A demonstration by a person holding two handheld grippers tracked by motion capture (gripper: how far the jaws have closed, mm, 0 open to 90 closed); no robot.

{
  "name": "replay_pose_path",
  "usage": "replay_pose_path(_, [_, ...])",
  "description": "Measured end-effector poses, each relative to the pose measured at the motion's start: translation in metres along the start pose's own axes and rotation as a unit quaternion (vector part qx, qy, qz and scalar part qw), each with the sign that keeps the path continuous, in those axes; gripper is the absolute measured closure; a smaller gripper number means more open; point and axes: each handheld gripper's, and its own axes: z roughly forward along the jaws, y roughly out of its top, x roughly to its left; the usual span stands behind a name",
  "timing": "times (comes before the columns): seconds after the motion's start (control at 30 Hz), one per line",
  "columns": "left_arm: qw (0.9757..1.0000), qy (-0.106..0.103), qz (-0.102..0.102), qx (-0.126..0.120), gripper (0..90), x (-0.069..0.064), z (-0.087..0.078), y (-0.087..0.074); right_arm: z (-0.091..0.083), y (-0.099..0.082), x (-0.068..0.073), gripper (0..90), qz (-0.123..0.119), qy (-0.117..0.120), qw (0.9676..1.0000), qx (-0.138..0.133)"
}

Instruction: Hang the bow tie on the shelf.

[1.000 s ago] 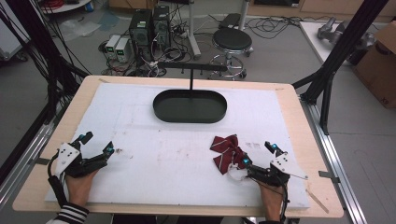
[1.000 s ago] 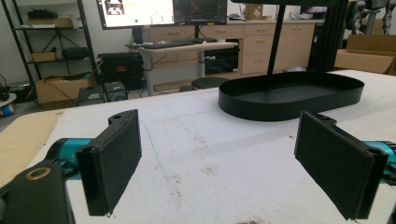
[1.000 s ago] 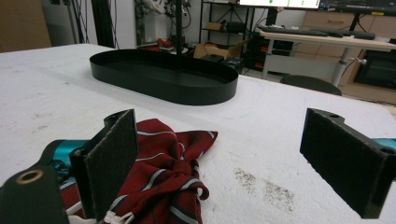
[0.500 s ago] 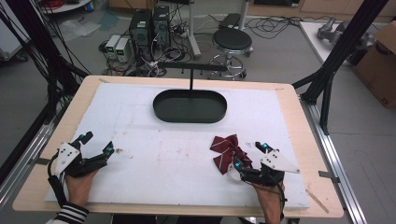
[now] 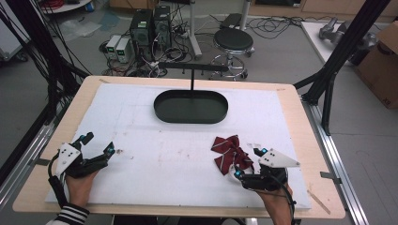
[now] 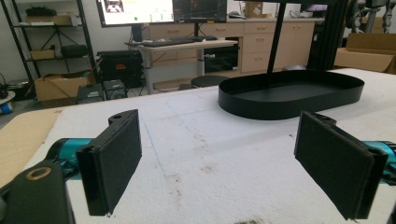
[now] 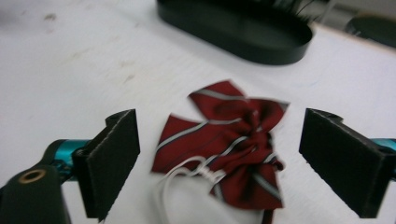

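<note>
The bow (image 5: 231,153), dark red with pale stripes, lies flat on the white mat (image 5: 178,154) in the lower right of the high view, just below and right of the black oval tray (image 5: 191,106) that sits at the centre top of the mat. In the right gripper view the bow (image 7: 229,140) fills the middle of the frame, a thin white loop (image 7: 180,179) trailing from its lower edge toward the bottom; the tray (image 7: 238,30) lies beyond it at the top.

The right gripper (image 5: 248,163) sits at the bow's lower right edge, held by a hand (image 5: 274,197) at the bottom of the frame. Its jaws are spread wide, one on each side of the bow, gripping nothing (image 7: 224,163).

The left gripper (image 5: 96,149) rests at the lower left of the mat, well apart from the bow, in a hand (image 5: 79,185) with a striped cuff (image 5: 70,215). Its jaws are also spread wide over bare mat (image 6: 219,163), with the tray (image 6: 289,93) in the upper right of its view.
</note>
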Motion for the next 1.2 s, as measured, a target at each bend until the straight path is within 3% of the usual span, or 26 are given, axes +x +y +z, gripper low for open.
replay_pose_path(0.07, [1.0000, 0.000, 0.000, 0.000, 15.3, 0.000, 0.000, 0.000, 0.002, 0.001, 0.002, 13.6, -0.009, 0.014, 0.9997, 0.019])
replay_pose_path(0.2, [1.0000, 0.000, 0.000, 0.000, 15.3, 0.000, 0.000, 0.000, 0.006, 0.002, 0.003, 11.7, 0.000, 0.009, 0.9991, 0.042])
replay_pose_path(0.37, [1.0000, 0.001, -0.001, -0.001, 15.3, 0.000, 0.000, 0.000, 0.013, -0.002, 0.005, 11.8, -0.003, 0.032, 0.9975, 0.063])
replay_pose_path(0.4, [1.0000, 0.001, 0.000, -0.001, 15.3, 0.000, 0.000, 0.000, 0.015, -0.003, 0.009, 12.5, -0.011, 0.045, 0.9960, 0.076])
replay_pose_path(0.57, [1.0000, 0.001, -0.001, -0.001, 15.3, 0.000, 0.000, 0.000, 0.019, -0.005, 0.016, 23.4, -0.031, 0.062, 0.9927, 0.099])
replay_pose_path(0.67, [1.0000, 0.001, -0.002, -0.001, 15.3, 0.000, 0.000, 0.000, 0.021, -0.005, 0.017, 27.0, -0.027, 0.078, 0.9906, 0.109])
replay_pose_path(0.77, [1.0000, 0.001, -0.001, -0.002, 15.3, 0.000, 0.000, 0.000, 0.025, -0.005, 0.019, 29.9, -0.038, 0.084, 0.9871, 0.131])
replay_pose_path(0.8, [1.0000, 0.001, -0.001, -0.002, 15.3, 0.000, 0.000, 0.000, 0.028, -0.005, 0.021, 34.0, -0.052, 0.089, 0.9838, 0.146])
replay_pose_path(1.2, [1.0000, 0.002, -0.001, -0.003, 15.3, 0.000, 0.000, 0.000, 0.037, -0.005, 0.019, 50.4, -0.043, 0.088, 0.9771, 0.189])
